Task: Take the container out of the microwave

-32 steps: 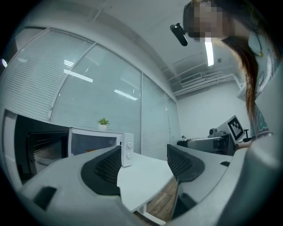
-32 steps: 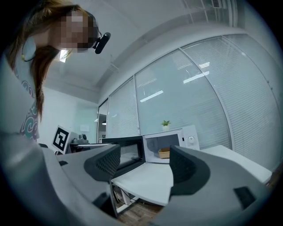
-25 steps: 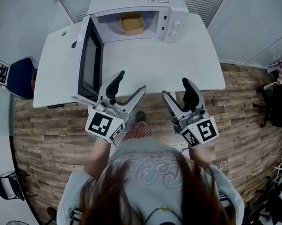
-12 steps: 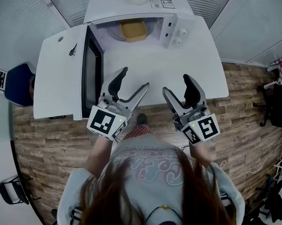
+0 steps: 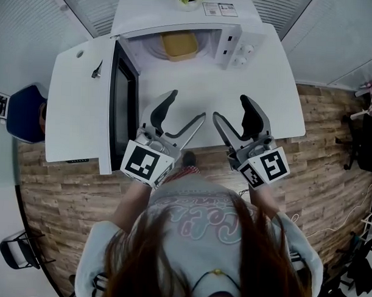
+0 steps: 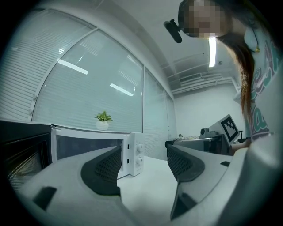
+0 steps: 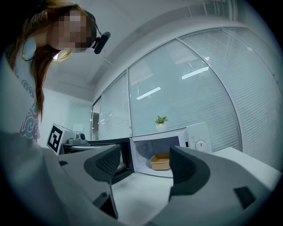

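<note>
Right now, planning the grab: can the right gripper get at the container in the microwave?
Probably yes: the door stands open and only bare table separates the container from the right gripper.

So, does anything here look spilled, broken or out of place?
Nothing stands out. The microwave door is open, the yellow container sits flat inside, the plant stands upright on top, and the left gripper and right gripper hover open and empty.

White table [image 5: 273, 93] on wood-plank floor [image 5: 68, 195], blue chair [image 5: 26, 112] just beside it, small potted plant [image 7: 161, 120] before slatted blinds [image 7: 199, 88]
</note>
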`<control>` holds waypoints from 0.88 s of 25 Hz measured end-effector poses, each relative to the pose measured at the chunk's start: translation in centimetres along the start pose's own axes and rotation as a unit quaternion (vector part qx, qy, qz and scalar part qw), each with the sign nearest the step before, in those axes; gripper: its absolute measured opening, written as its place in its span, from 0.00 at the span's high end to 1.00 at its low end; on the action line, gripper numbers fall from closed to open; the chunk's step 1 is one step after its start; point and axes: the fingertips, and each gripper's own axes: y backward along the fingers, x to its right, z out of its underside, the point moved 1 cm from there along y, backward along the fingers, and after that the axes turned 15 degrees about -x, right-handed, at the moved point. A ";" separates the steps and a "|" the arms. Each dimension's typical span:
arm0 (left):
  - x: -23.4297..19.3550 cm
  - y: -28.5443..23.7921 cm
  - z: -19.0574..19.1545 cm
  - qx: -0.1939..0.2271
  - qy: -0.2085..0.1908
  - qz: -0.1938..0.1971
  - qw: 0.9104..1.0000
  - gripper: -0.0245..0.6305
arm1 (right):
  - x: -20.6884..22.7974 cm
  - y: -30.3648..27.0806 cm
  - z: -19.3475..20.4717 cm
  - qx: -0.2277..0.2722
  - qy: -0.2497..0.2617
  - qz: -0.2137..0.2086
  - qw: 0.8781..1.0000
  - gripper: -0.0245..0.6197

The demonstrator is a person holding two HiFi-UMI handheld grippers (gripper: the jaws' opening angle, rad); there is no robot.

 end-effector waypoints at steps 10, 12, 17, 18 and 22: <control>-2.5 -1.3 -0.3 0.000 0.019 -0.005 1.000 0.51 | 1.6 -2.6 -1.0 0.004 0.000 0.007 1.000 0.45; -3.0 -1.4 -0.2 -0.001 0.026 -0.006 1.000 0.51 | 1.7 -3.1 -1.1 0.004 -0.001 0.006 1.000 0.45; -4.6 -1.3 0.3 -0.003 0.034 -0.016 0.999 0.51 | 1.9 -4.2 -1.1 0.002 -0.001 0.005 1.000 0.45; -4.9 -1.3 0.4 -0.003 0.036 -0.017 0.999 0.51 | 1.9 -4.4 -1.1 0.002 -0.001 0.005 1.000 0.45; -5.8 -1.7 0.5 -0.011 0.040 -0.024 0.999 0.51 | 2.0 -5.5 -1.1 -0.001 0.000 0.001 1.000 0.45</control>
